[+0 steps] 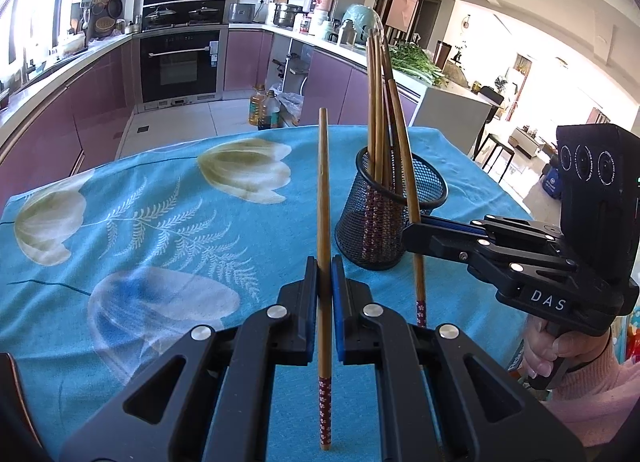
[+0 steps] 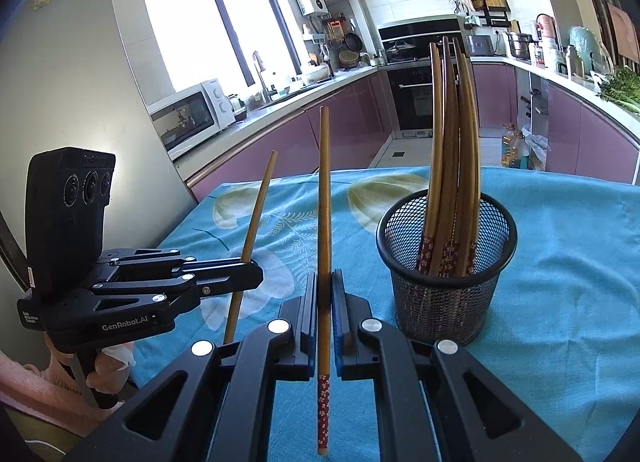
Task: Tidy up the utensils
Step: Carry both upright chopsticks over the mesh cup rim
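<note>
Standing on a table covered by a blue flowered cloth (image 1: 168, 230), the black mesh cup (image 1: 390, 214) serves as the landmark. To the left of the cup, the left gripper (image 1: 325, 274) is clamped on one wooden chopstick (image 1: 323, 222), which stands nearly upright with its red patterned end pointing down, above the cloth. Inside the cup, a bundle of matching chopsticks (image 2: 452, 166) stands with patterned ends at the bottom. Just beside the cup's right side in the left wrist view, the right gripper (image 1: 412, 232) is closed on a second chopstick (image 1: 404, 166), which leans close against the cup's rim, its patterned end hanging below the fingers. A hand in a pink sleeve (image 1: 560, 346) holds that gripper's handle.
</note>
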The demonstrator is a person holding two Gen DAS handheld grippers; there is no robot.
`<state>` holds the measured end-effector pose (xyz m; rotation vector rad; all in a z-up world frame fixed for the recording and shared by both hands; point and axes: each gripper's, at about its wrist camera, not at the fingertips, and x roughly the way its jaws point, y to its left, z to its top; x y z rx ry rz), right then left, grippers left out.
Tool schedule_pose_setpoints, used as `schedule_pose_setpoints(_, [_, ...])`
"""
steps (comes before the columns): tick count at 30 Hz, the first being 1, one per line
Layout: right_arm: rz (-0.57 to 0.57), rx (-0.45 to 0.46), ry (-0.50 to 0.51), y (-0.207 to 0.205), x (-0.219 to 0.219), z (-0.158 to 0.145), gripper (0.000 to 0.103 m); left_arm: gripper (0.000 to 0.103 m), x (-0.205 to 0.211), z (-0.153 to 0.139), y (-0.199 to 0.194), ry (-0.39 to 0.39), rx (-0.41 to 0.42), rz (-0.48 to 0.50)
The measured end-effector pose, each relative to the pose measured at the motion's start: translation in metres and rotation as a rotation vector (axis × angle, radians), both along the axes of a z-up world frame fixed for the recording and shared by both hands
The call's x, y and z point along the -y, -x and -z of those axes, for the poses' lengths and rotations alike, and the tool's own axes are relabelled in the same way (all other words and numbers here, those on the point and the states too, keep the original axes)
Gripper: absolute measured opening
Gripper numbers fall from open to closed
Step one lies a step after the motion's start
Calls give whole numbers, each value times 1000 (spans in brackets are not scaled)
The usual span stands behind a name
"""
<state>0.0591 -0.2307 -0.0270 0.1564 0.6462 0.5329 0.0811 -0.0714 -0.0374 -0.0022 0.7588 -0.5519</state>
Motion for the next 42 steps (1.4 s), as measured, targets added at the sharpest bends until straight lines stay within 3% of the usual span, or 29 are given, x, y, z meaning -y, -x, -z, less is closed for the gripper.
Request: schedule_pose_setpoints(42, [46,70,-21,8,19,-20,6,7,10,-28,13,32,79,42])
